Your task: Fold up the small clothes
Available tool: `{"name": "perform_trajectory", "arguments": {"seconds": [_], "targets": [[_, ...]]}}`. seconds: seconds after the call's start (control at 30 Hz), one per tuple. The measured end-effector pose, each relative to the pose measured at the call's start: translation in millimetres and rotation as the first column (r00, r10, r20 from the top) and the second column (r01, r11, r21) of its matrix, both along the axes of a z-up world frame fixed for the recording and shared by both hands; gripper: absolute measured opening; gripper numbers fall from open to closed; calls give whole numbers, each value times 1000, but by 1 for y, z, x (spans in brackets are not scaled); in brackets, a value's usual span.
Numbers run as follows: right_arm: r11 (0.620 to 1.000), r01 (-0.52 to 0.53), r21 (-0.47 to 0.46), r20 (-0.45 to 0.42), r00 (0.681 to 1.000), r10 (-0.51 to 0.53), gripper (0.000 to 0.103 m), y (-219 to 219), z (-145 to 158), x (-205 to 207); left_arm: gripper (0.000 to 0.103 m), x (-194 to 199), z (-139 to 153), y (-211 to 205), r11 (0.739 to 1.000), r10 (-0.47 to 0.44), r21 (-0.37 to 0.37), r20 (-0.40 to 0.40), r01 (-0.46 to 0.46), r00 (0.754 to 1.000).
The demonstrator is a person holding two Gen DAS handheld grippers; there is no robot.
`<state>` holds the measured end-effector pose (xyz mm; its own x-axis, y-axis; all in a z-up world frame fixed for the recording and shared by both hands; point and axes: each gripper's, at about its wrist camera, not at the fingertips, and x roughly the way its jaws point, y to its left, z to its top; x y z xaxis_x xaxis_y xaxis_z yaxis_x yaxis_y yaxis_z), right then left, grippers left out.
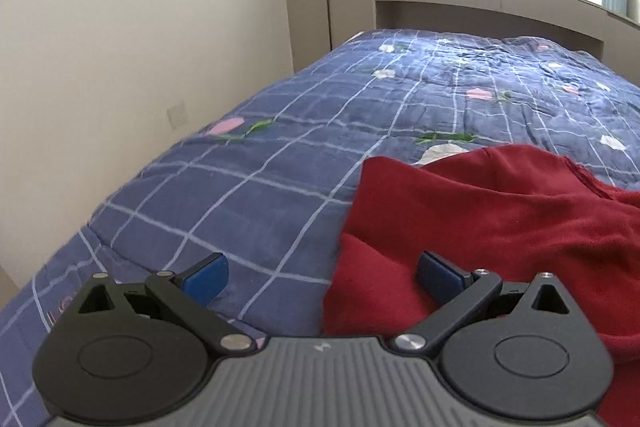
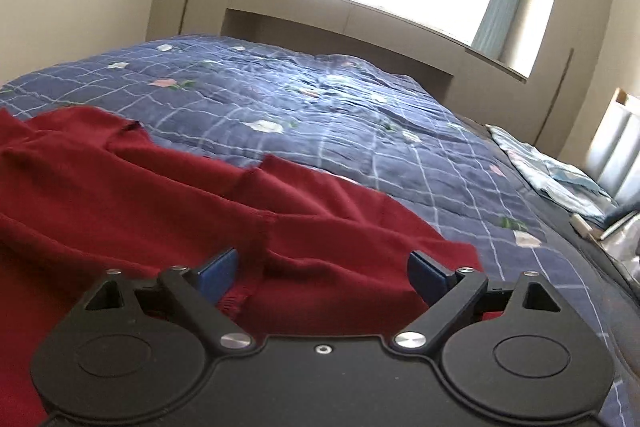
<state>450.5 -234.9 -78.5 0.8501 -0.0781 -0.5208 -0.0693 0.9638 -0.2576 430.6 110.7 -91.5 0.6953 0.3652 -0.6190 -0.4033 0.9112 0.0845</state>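
Note:
A dark red garment [image 1: 500, 227] lies rumpled on a blue checked quilt [image 1: 280, 163]. In the left wrist view it fills the lower right. My left gripper [image 1: 323, 277] is open, low over the garment's left edge, with its right blue pad [image 1: 438, 277] over red cloth and its left pad over the quilt. In the right wrist view the garment [image 2: 160, 195] spreads across the left and centre. My right gripper [image 2: 323, 275] is open and empty, low over the garment's near right part, with a seam running between its pads.
The quilt [image 2: 360, 115] covers a bed that runs to a beige headboard shelf [image 2: 340, 15] under a bright window. A cream wall [image 1: 120, 47] borders the bed's left side. Light blue folded cloth [image 2: 552, 171] and clutter lie at the bed's right edge.

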Motion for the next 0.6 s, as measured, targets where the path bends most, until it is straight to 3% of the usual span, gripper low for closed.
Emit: {"name": "perform_trajectory", "arguments": {"seconds": [0.13,0.27,0.4,0.6], "targets": [[998,46,40,-23,999,-45,102,-12,-4,5,103,1,-4,8,998,1,-59,-15,-2,1000],[991,52,122,-37,998,-48,102,-24,-1,4,102,-2,-1,13,996,6,-89,-1,-6,1000],[978,36,207,-45,999,-28,102,-38,11,-22,103,-22,12,12,996,4,-94,31,-1,999],[967,7,255,-48,999,6,102,-64,30,-85,103,-76,34,4,992,-55,-106,74,63,996]]}}
